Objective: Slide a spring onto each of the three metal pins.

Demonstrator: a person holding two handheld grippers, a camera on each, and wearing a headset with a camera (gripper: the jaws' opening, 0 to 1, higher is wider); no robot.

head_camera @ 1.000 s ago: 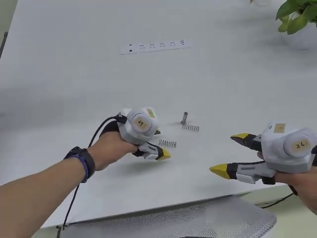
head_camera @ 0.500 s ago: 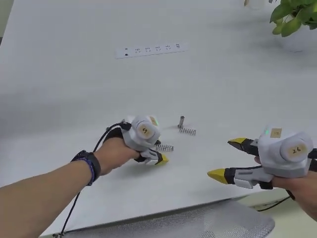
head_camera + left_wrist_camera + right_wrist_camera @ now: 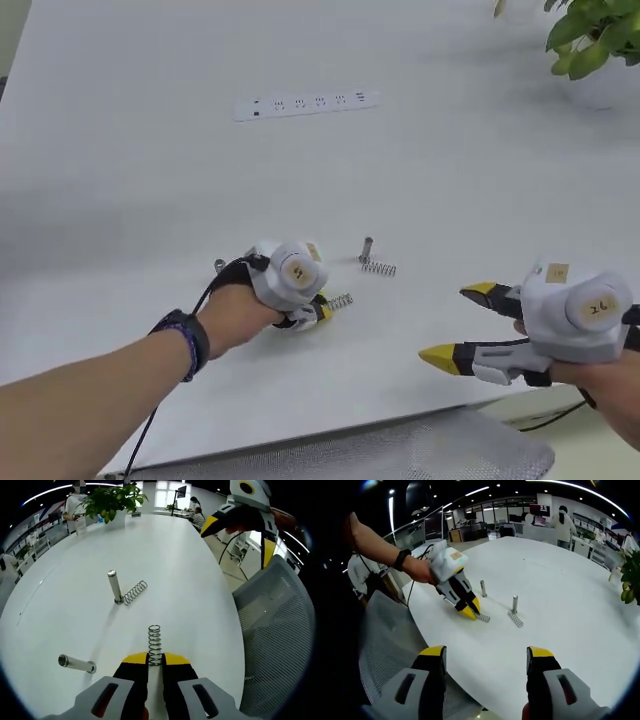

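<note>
Left gripper (image 3: 155, 656) pinched on a spring (image 3: 154, 642), near the pin (image 3: 114, 586)
You grip only the spring's near end, so it could bend or flick free when you lift; your left hand sits low over the table, and your right gripper (image 3: 486, 655) hangs wide open, well right of the pin

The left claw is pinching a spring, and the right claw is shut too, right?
No, the right claw is open: the right gripper view shows it spread wide, holding nothing. The left claw is pinching a spring.
</note>
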